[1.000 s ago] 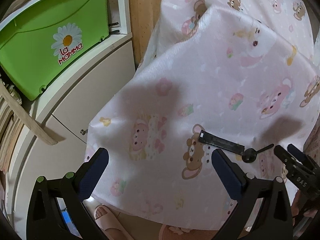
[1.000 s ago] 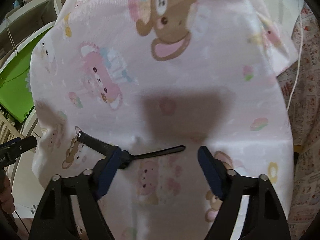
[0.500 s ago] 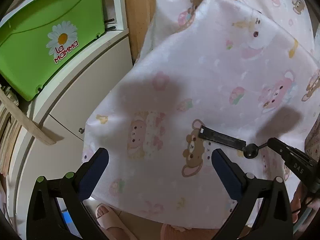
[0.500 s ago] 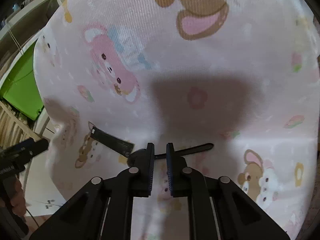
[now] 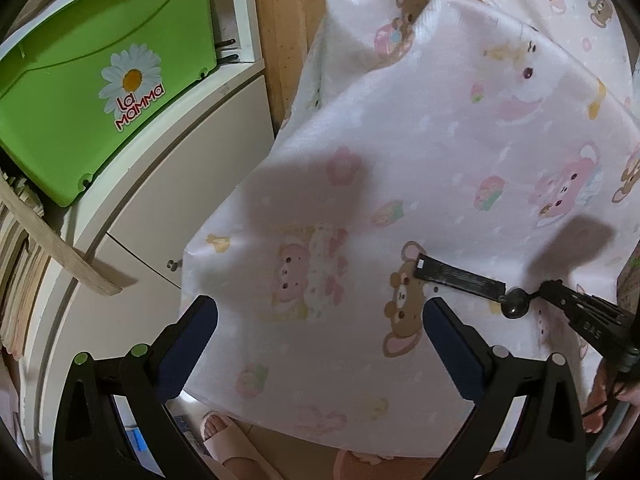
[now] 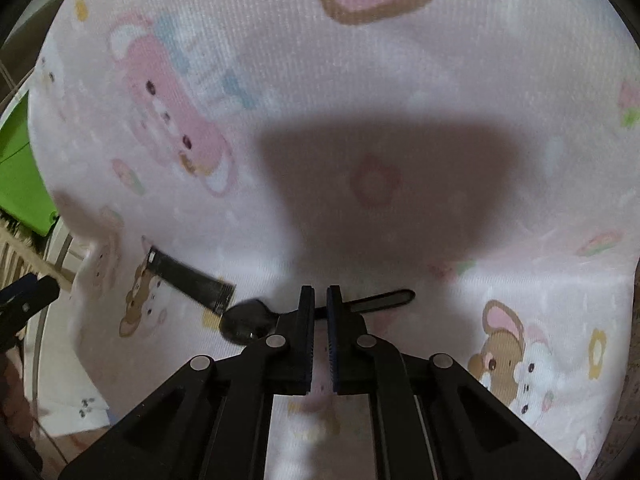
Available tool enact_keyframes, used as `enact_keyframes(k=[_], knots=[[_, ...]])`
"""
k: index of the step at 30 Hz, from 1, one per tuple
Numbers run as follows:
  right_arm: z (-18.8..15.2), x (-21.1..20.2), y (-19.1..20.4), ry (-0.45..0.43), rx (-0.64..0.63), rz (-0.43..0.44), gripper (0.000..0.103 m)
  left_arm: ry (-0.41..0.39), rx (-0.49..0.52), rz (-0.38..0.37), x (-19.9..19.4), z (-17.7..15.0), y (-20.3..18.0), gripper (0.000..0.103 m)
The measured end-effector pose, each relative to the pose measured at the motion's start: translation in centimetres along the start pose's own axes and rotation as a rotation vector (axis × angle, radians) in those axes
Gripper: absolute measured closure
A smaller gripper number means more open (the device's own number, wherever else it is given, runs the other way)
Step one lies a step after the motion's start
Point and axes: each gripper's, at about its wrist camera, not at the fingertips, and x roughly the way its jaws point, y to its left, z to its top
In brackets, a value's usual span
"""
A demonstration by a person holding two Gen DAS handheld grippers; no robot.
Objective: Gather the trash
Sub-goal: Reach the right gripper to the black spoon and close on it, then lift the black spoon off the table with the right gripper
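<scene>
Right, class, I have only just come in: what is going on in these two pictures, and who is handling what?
A person holds a two-finger tool in each hand over a pink cartoon-print cloth. The right tool has its fingers closed on the handle of a black plastic spoon that lies on the cloth, beside a flat black wrapper. The spoon does not look lifted yet. The left tool is open and holds nothing. A green box sits on a shelf to the left.

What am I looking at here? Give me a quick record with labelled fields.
Surface: pink bear-print cloth
Trash: black plastic spoon; black wrapper strip beside its bowl
Right gripper: jaws closed on the spoon's handle
Left gripper: open, holding nothing, above the cloth
Nearby: green box with daisy sticker on a white cabinet
</scene>
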Motion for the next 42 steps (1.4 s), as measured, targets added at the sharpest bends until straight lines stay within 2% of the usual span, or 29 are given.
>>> enact_keyframes(k=[3,5,10,16,19,21,25,29,33,39,40,42], knots=[[-0.5,-0.1,-0.5,0.028,-0.022,0.025,0.096,0.000,0.008,0.018,0.0,-0.1,0.3,0.002],[-0.9,-0.3,-0.2,0.020,-0.046,0.012,0.096,-0.001,0.007,0.021,-0.1,-0.2,0.5,0.002],[-1.1,-2.1,1.1,-0.074,-0.133,-0.027,0.096,-0.009,-0.004,0.018,-0.4,-0.5,1.0,0.002],[1.4,-0.2,0.2,-0.064,0.031,-0.068,0.096,0.006,0.003,0.023,0.2,-1.0,0.8,0.002],[1.7,0.5,0.5,-0.078,0.010,-0.165,0.095,0.045,0.018,0.010,1.2,-1.4,0.5,0.002],[1.6,0.6,0.8,-0.079,-0.025,-0.182,0.096,0.057,0.030,0.014,1.6,-1.5,0.3,0.002],[1.3,1.0,0.6,-0.051,-0.022,-0.150,0.096,0.078,0.097,0.022,2.0,-1.4,-0.6,0.001],[1.2,0.0,-1.3,-0.015,-0.031,-0.087,0.096,0.072,0.105,0.006,1.7,-1.5,-1.3,0.001],[0.5,-0.4,-1.2,0.037,-0.058,-0.028,0.095,0.057,0.113,0.018,1.3,-1.3,-1.4,0.001],[-1.9,-1.4,1.1,0.115,-0.206,0.050,0.095,0.051,0.103,0.025,1.2,-1.1,-1.0,0.001],[-2.2,-1.5,1.8,0.125,-0.236,0.060,0.092,0.052,0.102,0.027,1.1,-1.2,-1.1,0.001],[-3.2,-1.8,3.3,0.126,-0.303,0.066,0.073,0.052,0.098,0.029,1.1,-1.2,-0.9,0.001]])
